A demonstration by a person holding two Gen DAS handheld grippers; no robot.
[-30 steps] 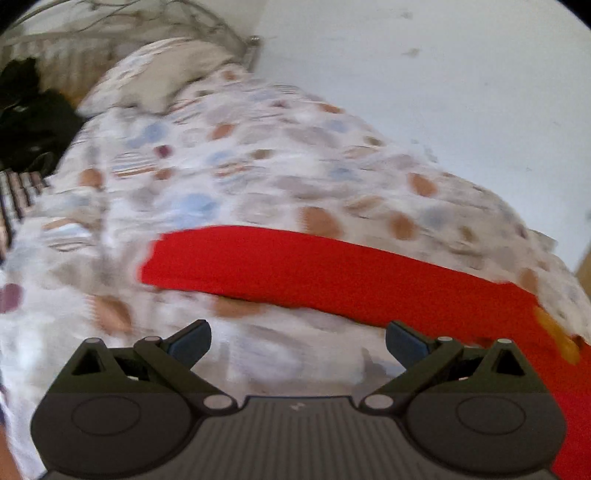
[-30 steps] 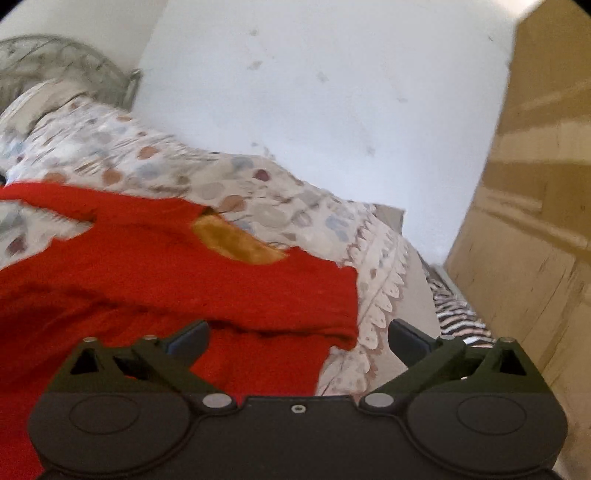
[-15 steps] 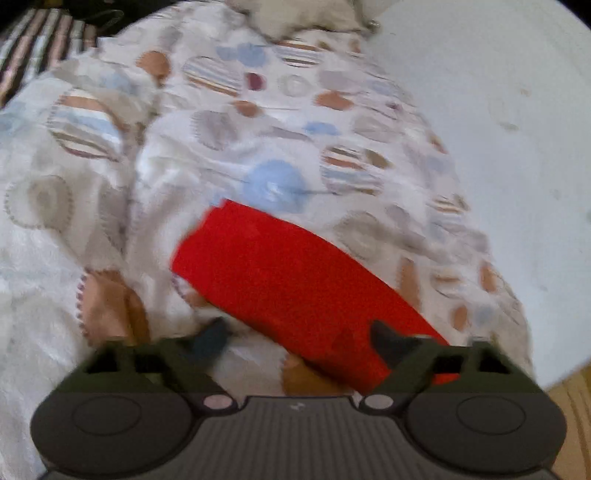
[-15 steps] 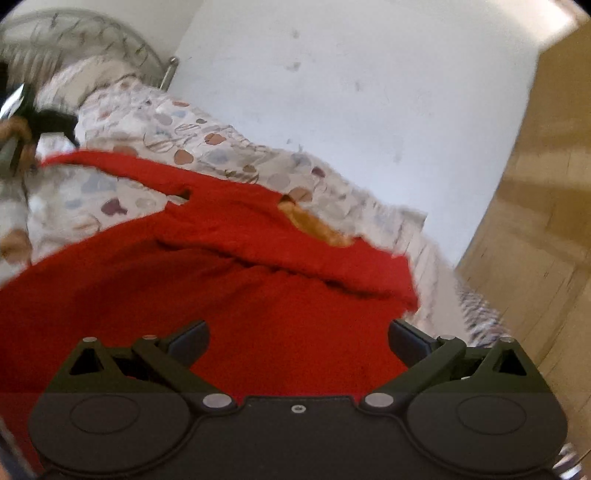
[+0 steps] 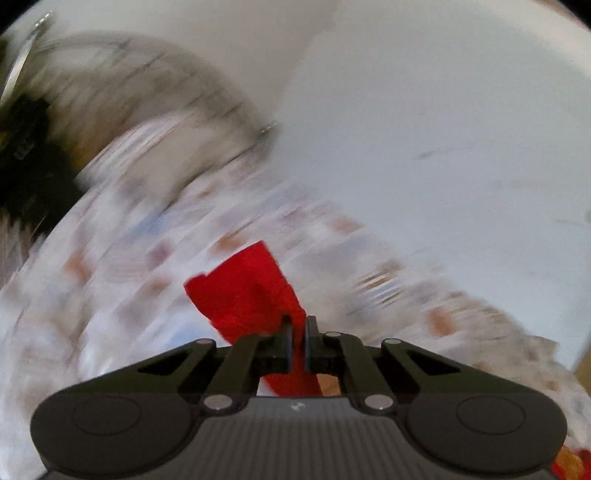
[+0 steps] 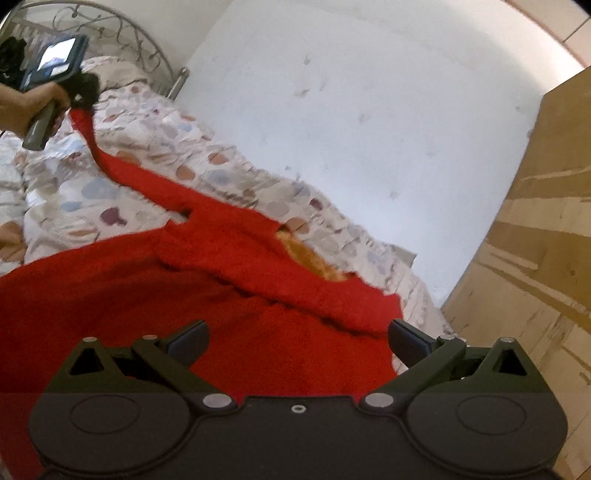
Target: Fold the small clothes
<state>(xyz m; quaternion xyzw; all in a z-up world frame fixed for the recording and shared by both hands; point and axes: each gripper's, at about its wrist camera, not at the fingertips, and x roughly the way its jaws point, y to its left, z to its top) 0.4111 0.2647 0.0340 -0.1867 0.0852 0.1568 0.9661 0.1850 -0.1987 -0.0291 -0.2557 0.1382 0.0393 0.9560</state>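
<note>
A red fleece sweater point(image 6: 229, 306) with an orange-lined neck opening point(image 6: 314, 260) lies spread on the patterned bedspread point(image 6: 155, 147). My left gripper point(image 5: 299, 325) is shut on the end of the sweater's red sleeve point(image 5: 247, 291), and the cuff sticks up past the fingers. In the right wrist view that left gripper point(image 6: 79, 98) is at the far left, held by a hand, with the sleeve point(image 6: 110, 162) lifted and stretched from it to the body. My right gripper point(image 6: 299, 338) hovers open over the sweater's body, nothing between its fingers.
A white wall point(image 6: 369, 110) runs along the bed's far side. A metal headboard point(image 6: 122, 33) and a pillow point(image 6: 118, 72) stand at the far left. A wooden wardrobe point(image 6: 535, 240) is on the right. The left wrist view is motion-blurred.
My left gripper closed on the sleeve end and lifted it off the bedspread, swinging upward. My right gripper shifted over the sweater's body early on, then held still, staying open.
</note>
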